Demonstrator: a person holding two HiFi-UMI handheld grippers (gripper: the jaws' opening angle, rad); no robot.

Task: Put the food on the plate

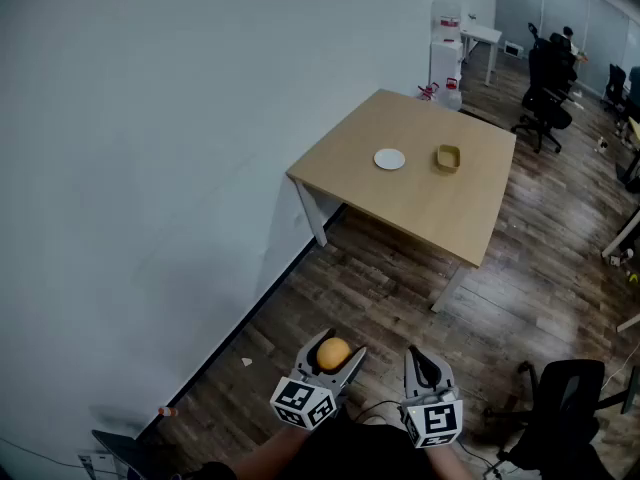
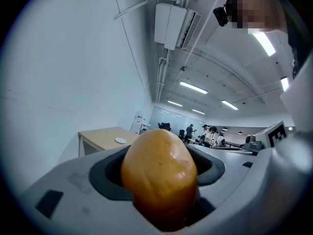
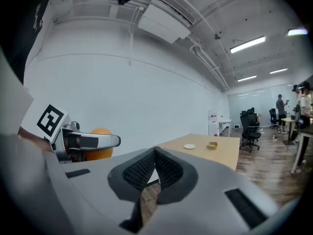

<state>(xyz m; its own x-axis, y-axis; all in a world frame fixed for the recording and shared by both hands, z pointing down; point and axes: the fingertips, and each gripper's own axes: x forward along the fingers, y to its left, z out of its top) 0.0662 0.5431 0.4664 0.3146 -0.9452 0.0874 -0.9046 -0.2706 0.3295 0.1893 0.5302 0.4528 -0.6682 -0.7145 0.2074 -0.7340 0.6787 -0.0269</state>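
- Filling the left of the head view, a pale bare wall (image 1: 140,168) runs down to a dark skirting strip where it meets the wooden plank floor (image 1: 400,288).
- At the bottom edge, left of centre, the left gripper (image 1: 338,350) is clamped on the food (image 1: 333,354) — a smooth, rounded, orange-yellow piece. In the left gripper view it stands upright between the two grey jaws, and the dark pads press on both of its sides.
- The food is therefore off the table, in the air above the floor and close to the person's body, with the gripper's marker cube (image 1: 303,400) just below it.
- Further up, well apart from both grippers, a light wooden table (image 1: 420,208) stands with one corner near the wall.
- On the tabletop lies a small white plate (image 1: 390,159), with nothing on it that I can see.
- Just right of the left gripper, the right gripper (image 1: 418,358) points the same way — its jaws are pressed together at the ribbed pads with nothing between them, as the right gripper view shows.
- Right of the plate, near it but not touching, sits a small tan dish (image 1: 448,157).
- At the lower right stands a black office chair (image 1: 575,408); more dark chairs (image 1: 545,88) are grouped at the upper right, beyond the table.
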